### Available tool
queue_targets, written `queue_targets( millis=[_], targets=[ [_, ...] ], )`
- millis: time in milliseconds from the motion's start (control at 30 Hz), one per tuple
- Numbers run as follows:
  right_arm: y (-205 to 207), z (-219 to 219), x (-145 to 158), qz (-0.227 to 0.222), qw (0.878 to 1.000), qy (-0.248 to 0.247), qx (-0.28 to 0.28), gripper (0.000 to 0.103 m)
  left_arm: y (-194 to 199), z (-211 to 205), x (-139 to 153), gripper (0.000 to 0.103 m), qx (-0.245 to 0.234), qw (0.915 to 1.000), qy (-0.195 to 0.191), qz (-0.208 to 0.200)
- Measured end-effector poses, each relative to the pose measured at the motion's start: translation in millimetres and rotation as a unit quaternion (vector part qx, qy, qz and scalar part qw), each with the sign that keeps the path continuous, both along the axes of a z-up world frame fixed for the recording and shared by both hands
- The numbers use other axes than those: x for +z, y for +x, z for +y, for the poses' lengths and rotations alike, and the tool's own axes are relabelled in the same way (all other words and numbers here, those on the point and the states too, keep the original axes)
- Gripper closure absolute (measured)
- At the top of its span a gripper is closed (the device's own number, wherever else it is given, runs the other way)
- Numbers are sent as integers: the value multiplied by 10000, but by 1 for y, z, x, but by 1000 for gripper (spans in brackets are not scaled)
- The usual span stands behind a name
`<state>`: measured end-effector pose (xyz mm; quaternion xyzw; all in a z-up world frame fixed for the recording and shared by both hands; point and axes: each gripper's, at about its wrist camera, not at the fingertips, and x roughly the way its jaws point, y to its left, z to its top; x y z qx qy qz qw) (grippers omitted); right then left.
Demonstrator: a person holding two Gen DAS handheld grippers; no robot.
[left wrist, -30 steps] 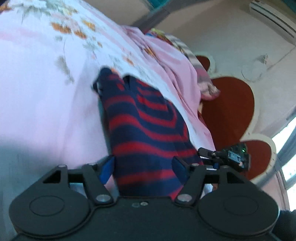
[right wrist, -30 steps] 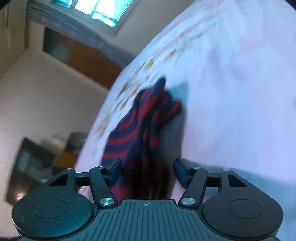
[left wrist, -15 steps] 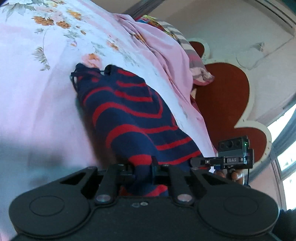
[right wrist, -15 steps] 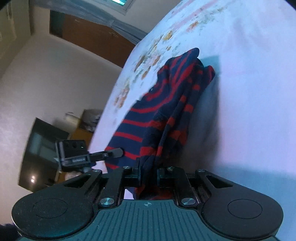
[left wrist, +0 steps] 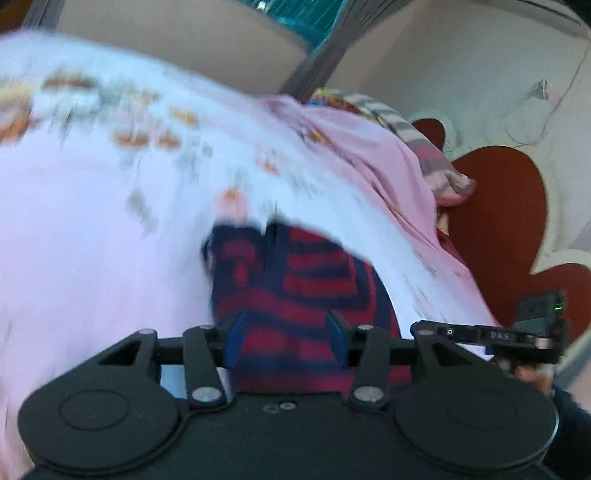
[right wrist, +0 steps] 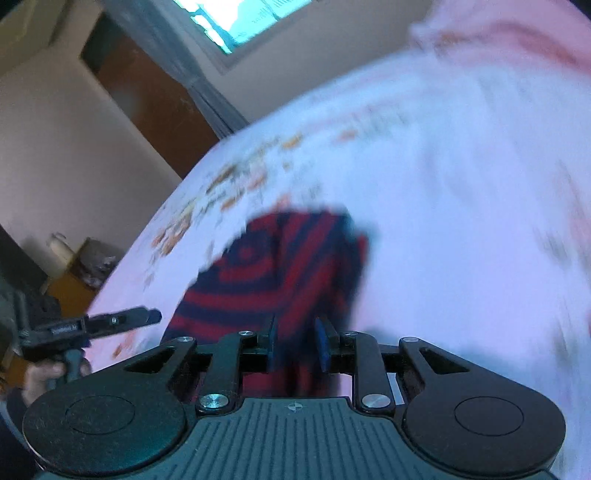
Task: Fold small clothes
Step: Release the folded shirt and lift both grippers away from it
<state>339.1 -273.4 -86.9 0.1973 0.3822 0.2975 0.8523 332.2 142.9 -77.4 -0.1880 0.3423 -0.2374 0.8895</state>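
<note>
A small navy and red striped garment (left wrist: 295, 273) lies on the pink floral bedsheet (left wrist: 92, 229). My left gripper (left wrist: 286, 341) is open, its blue pads on either side of the garment's near edge. In the right wrist view the same garment (right wrist: 280, 273) runs between the fingers of my right gripper (right wrist: 297, 345), whose jaws stand a little apart around the cloth. Both views are blurred by motion. The right gripper also shows at the right of the left wrist view (left wrist: 491, 336), and the left gripper at the left of the right wrist view (right wrist: 110, 321).
A heap of pink and striped bedding (left wrist: 388, 155) lies at the far end of the bed, against a red and white headboard (left wrist: 509, 221). A brown door (right wrist: 147, 96), a window (right wrist: 251, 18) and a wooden side table (right wrist: 70, 291) stand beyond the bed.
Half a second ago both grippers were shut on the garment's near edge. Now the left jaws have opened wide and the right jaws have parted slightly. The garment looks shorter and more bunched.
</note>
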Motion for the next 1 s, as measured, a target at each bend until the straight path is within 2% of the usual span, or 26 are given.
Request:
queue_targets(
  millis=[100, 133, 167, 200, 233, 300, 367, 400, 433, 467, 500, 567, 667, 733, 833, 933, 1000],
  targets=[
    [27, 52, -2, -364, 9982, -480, -1, 79, 36, -38, 3, 54, 101, 9983, 551, -139],
    [38, 68, -5, -507, 9955, -802, -75, 79, 48, -50, -2, 39, 118, 9972, 735, -71],
    [49, 80, -11, -528, 9927, -1072, -134, 79, 58, -61, -10, 30, 131, 9955, 942, 43],
    [58, 91, -24, -447, 9896, -1360, -158, 79, 67, -70, -20, 28, 183, 9919, 1244, 189],
    [72, 99, -38, -165, 9854, -1687, -160, 78, 75, -79, -32, 27, 219, 9867, 1569, 368],
    [74, 93, -46, -96, 9858, -1670, -117, 77, 70, -84, -37, 26, 148, 9818, 1888, 147],
    [64, 86, -31, -222, 9857, -1669, -121, 77, 55, -85, -26, 23, 269, 9772, 2106, -13],
    [53, 80, -21, -342, 9861, -1620, -153, 74, 40, -81, -18, 19, 411, 9756, 2154, -136],
    [44, 80, -14, -444, 9857, -1610, -209, 54, 24, -81, -9, 17, 574, 9732, 2203, -315],
    [29, 72, -5, -534, 9860, -1552, -280, 39, 5, -80, 0, 16, 698, 9712, 2225, -494],
    [9, 63, 4, -653, 9872, -1419, -331, 17, -17, -78, 9, 14, 815, 9690, 2234, -672],
    [-36, 51, 29, -899, 9898, -1053, -348, 16, -62, -77, 21, 13, 1106, 9637, 2254, -904],
    [-102, 42, 49, -1163, 9887, -891, -303, 16, -121, -87, 30, 13, 1198, 9598, 2288, -1100],
    [-146, 39, 55, -1393, 9847, -989, -346, 16, -155, -96, 36, 13, 1178, 9568, 2405, -1131],
    [-208, 33, 63, -1549, 9767, -1289, -739, 16, -205, -109, 46, 9, 1500, 9493, 2473, -1232],
    [-261, 34, 61, -1701, 9689, -1404, -1122, 7, -256, -121, 52, 7, 1806, 9387, 2522, -1506],
    [-290, 35, 60, -1722, 9697, -1344, -1095, 7, -281, -126, 56, 7, 1774, 9413, 2448, -1500]
  ],
)
